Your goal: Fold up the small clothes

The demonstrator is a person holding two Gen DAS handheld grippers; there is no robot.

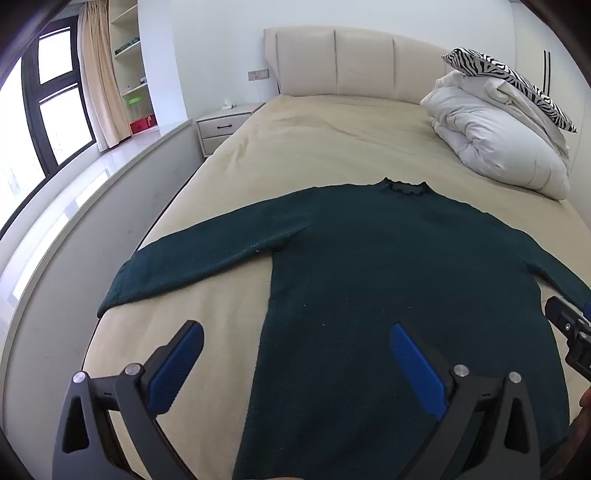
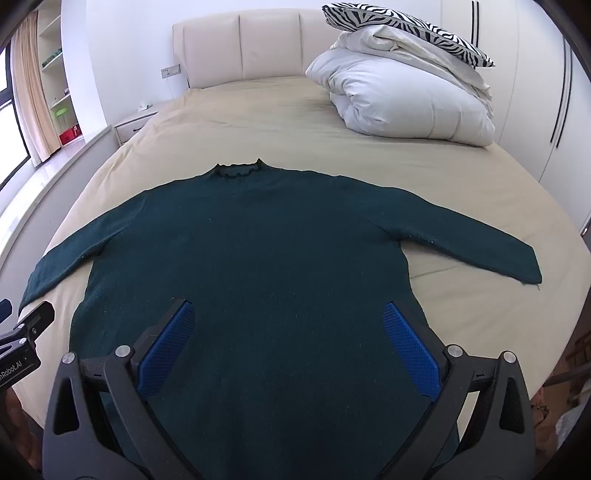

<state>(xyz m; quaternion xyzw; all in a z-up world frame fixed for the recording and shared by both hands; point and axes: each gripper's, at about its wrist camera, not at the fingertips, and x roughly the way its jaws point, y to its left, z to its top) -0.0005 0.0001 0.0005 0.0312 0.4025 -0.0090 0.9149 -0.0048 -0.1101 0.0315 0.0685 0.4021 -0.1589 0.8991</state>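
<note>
A dark green sweater [image 2: 258,266] lies flat on the bed [image 2: 295,125], front spread out, collar [image 2: 238,170] toward the headboard [image 2: 240,51] and hem toward the cameras. Both sleeves reach out to the sides — the left sleeve [image 1: 192,266] runs toward the bed's left edge, the right sleeve [image 2: 472,243] slants down toward the right edge, its cuff lying flat on the sheet. The knit looks smooth, with small pale flecks of lint on it.

The right gripper [image 2: 286,350] hovers over the lower body of the sweater, its jaws spread wide with nothing between them; both blue pads [image 2: 410,354] sit above green fabric. The left gripper [image 1: 293,369] is likewise wide open and empty — one pad over the bare sheet just beside the sweater's left side, the other over the fabric. Whether either gripper touches the cloth is hard to say from these angles; they seem to hang above it.

Further up the bed, on the right near the headboard, a folded white duvet [image 2: 402,92] is piled with a zebra-print pillow [image 2: 402,27] on top. To the left of the bed stand a nightstand [image 1: 225,125], open shelves [image 1: 131,66], a curtain [image 1: 98,74] and a dark-framed window [image 1: 48,103].
</note>
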